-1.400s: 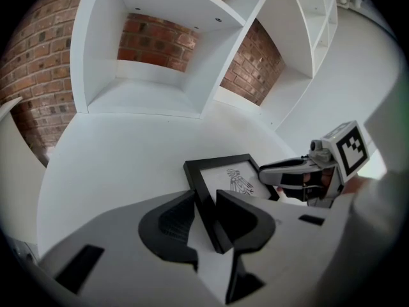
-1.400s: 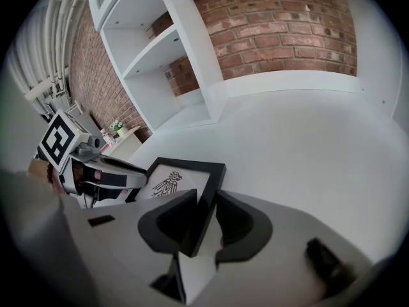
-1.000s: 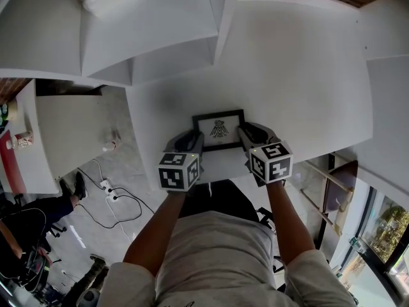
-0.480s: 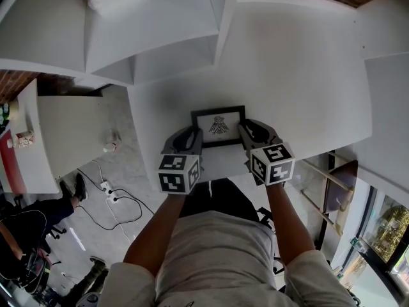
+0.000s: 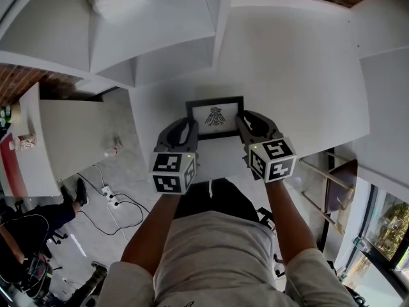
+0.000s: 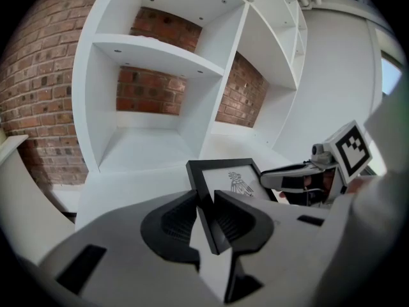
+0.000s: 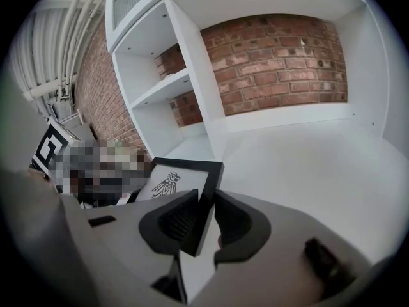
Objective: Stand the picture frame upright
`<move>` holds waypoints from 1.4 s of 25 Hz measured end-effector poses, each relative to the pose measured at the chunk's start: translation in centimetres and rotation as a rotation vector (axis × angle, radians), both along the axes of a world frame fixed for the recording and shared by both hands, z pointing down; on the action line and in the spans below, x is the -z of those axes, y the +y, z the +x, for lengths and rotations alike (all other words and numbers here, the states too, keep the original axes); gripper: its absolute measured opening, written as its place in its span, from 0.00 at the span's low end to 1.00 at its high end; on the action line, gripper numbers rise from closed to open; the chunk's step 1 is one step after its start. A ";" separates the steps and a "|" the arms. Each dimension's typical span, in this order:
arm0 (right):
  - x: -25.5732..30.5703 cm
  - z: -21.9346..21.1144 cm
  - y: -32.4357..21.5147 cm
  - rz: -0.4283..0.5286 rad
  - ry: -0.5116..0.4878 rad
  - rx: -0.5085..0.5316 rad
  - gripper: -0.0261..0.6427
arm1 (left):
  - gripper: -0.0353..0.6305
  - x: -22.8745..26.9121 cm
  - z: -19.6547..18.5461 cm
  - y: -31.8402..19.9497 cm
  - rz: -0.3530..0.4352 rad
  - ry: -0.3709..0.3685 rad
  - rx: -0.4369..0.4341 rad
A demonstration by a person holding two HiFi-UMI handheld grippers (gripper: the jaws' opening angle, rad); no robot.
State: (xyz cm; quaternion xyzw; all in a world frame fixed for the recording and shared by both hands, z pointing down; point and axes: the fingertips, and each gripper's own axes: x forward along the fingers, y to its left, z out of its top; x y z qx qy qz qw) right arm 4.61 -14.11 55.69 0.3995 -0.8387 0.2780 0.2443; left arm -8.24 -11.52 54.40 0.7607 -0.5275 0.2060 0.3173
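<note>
half done, at a guess. got hold of the picture frame [image 5: 215, 116] on both sides: pinched along its left edge by the left gripper [image 5: 185, 127], pads pressed flat against the black border and just drawn in a touch tighter, and pinched along its right edge by the right gripper [image 5: 250, 121] in the same way, with nothing but the frame between either pair of jaws. sits between the two grippers, close to the near edge of the white counter [image 5: 300, 82], well short of the shelves [image 6: 160, 50] at the far left and the brick wall [image 7: 275, 50] behind them. leans back with the top edge far and the printed face turned up toward the near side, so tilted, neither flat nor fully upright. cannot tell whether the bottom edge touches the counter or hangs just above it, being hidden behind the grippers in every view. no sign of a back prop either. left to do, judging by that: bring the top further up, settle the bottom edge on the counter, check the balance, then open both grippers and draw back without knocking it over.
</note>
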 end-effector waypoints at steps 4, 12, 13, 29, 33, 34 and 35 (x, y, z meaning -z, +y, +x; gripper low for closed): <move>1.8 -0.7 -1.5 0.051 -0.001 -0.004 0.18 | 0.19 1.5 -0.7 -1.6 0.050 -0.012 0.004; 3.8 -1.2 -5.0 0.125 -0.007 -0.027 0.18 | 0.19 3.8 -1.3 -5.1 0.132 -0.031 -0.015; 3.9 -1.3 -5.3 0.133 -0.007 -0.030 0.18 | 0.19 3.9 -1.3 -5.4 0.139 -0.032 -0.015; 2.9 -1.5 -9.7 0.205 0.007 -0.074 0.17 | 0.19 2.9 -1.5 -9.8 0.233 -0.044 -0.004; 2.5 -1.4 -10.1 0.209 -0.011 -0.078 0.17 | 0.19 2.7 -1.5 -10.3 0.256 -0.052 -0.013; 2.5 -1.5 -10.2 0.208 -0.017 -0.076 0.17 | 0.19 2.6 -1.5 -10.4 0.256 -0.053 -0.013; 2.4 -1.5 -10.3 0.207 -0.020 -0.075 0.17 | 0.19 2.5 -1.6 -10.5 0.256 -0.054 -0.014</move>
